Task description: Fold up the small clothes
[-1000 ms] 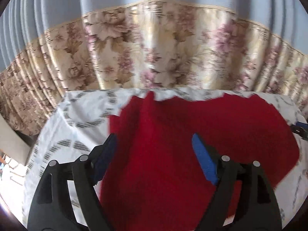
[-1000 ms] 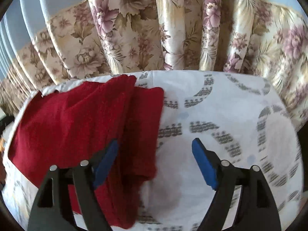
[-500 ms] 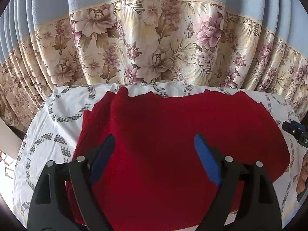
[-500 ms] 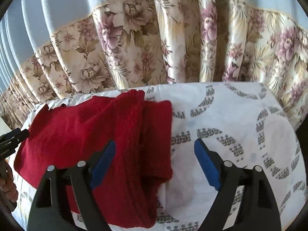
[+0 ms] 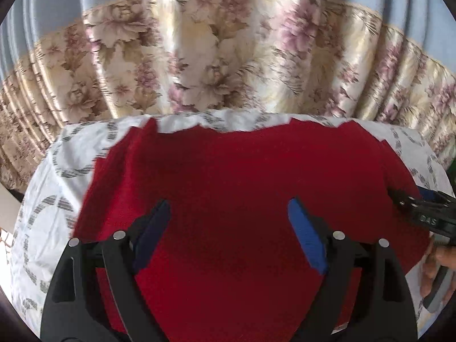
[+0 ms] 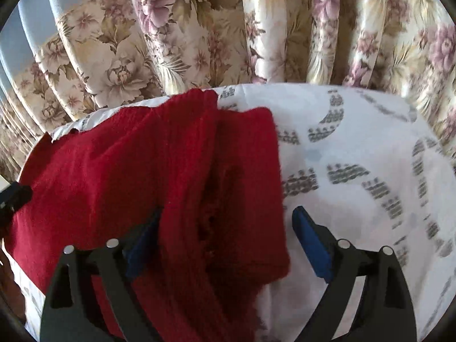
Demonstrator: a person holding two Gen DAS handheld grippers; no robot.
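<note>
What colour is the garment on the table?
Solid deep red garment, no pattern; the left wrist view shows it best.

Red garment [image 5: 242,188]; white grey-arc sheet [image 6: 356,142]; floral beige curtain [image 5: 199,57].

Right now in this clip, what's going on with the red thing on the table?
A person holding a claw in each hand is working on a red knitted garment spread over a white patterned tablecloth. The left claw is open above the garment's middle. The right claw is open around the bunched right edge, not gripping yet.
</note>
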